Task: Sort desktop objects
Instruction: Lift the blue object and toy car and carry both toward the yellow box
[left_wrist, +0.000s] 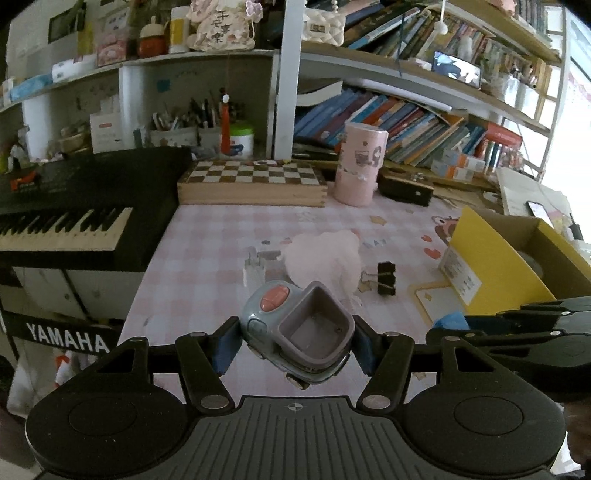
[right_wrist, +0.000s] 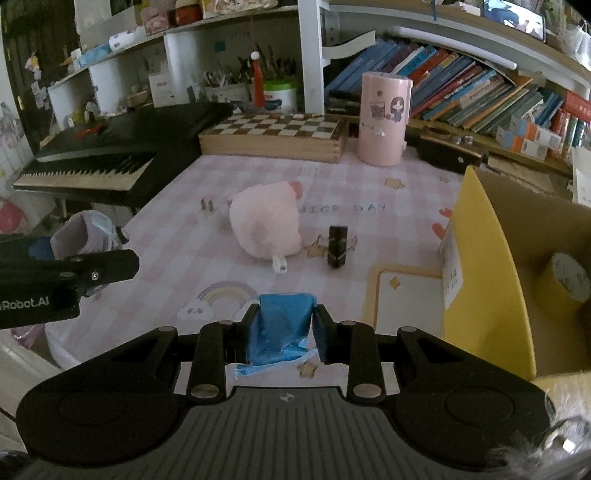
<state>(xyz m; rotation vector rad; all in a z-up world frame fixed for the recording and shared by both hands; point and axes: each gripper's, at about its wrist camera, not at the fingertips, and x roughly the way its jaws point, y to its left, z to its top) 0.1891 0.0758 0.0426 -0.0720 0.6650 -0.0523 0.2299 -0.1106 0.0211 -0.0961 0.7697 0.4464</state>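
Desktop objects still on the table (right_wrist: 177, 206): a pink plush ball (right_wrist: 264, 227) at the centre, a black binder clip (right_wrist: 338, 246) just beside it at 3 o'clock, and a small white plug (left_wrist: 254, 271) near the plush at 9 o'clock.

Left tongs (left_wrist: 295, 341): clamped on a grey-blue toy car (left_wrist: 295, 332) with an open purple bin and a pink button, held clear above the table. In the right wrist view this toy appears at 9 o'clock, at the table's edge.

Right tongs (right_wrist: 282, 332): closed on a crumpled blue packet (right_wrist: 282, 325), held above the table.

Yellow cardboard box (right_wrist: 484, 266): stands open at 3 o'clock of the right tongs; a roll of yellow tape (right_wrist: 567, 284) lies inside.

At 12 o'clock, along the far side: a chessboard box (right_wrist: 273, 138) and a pink cylinder (right_wrist: 384, 118), well apart from the plush. A black keyboard (right_wrist: 110, 158) sits at 10 o'clock.
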